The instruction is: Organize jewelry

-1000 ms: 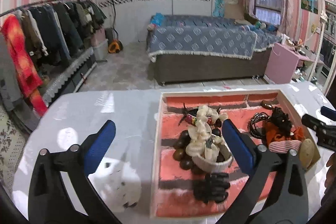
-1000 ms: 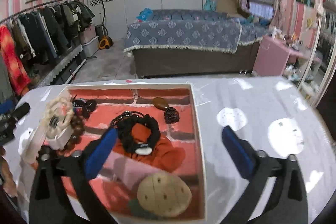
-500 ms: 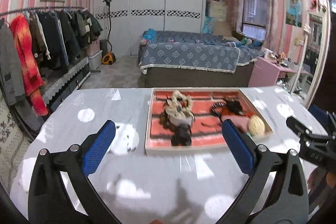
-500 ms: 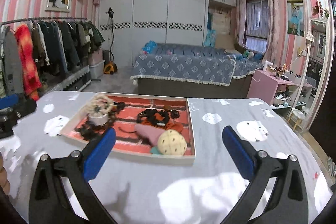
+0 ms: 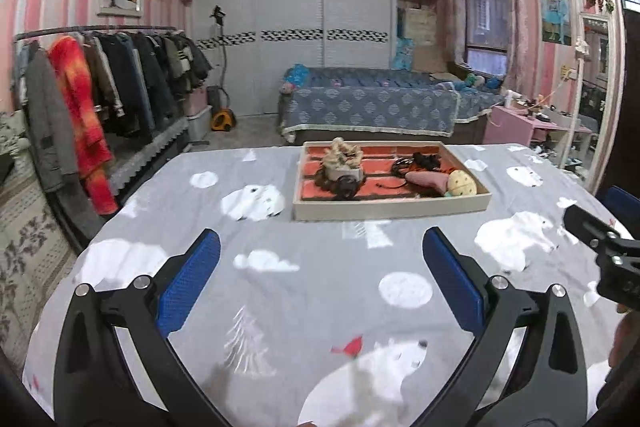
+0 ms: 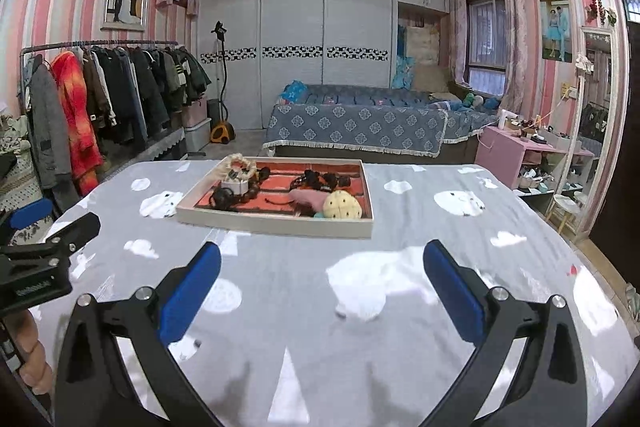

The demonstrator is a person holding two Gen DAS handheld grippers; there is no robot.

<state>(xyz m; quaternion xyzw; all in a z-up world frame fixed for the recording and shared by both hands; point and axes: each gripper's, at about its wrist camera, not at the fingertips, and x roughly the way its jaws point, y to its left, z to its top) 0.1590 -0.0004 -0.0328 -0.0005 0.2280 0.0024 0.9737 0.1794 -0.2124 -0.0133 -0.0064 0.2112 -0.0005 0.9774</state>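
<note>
I see both my left gripper [image 5: 320, 279] and right gripper [image 6: 322, 281] with fingers spread, holding nothing, above the tabletop [image 5: 304, 291]; the jewelry tray [image 6: 280, 223] sits farther ahead.

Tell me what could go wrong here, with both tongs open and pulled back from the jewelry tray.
1. The items in the tray lie piled and touching: dark bands beside the pink piece. A grab could snag or lift several at once.
2. The white stand carries draped beads; a nudge from the left tongs might tip it.
3. The right tongs must reach over the tray's near wall and could bump it.
</note>
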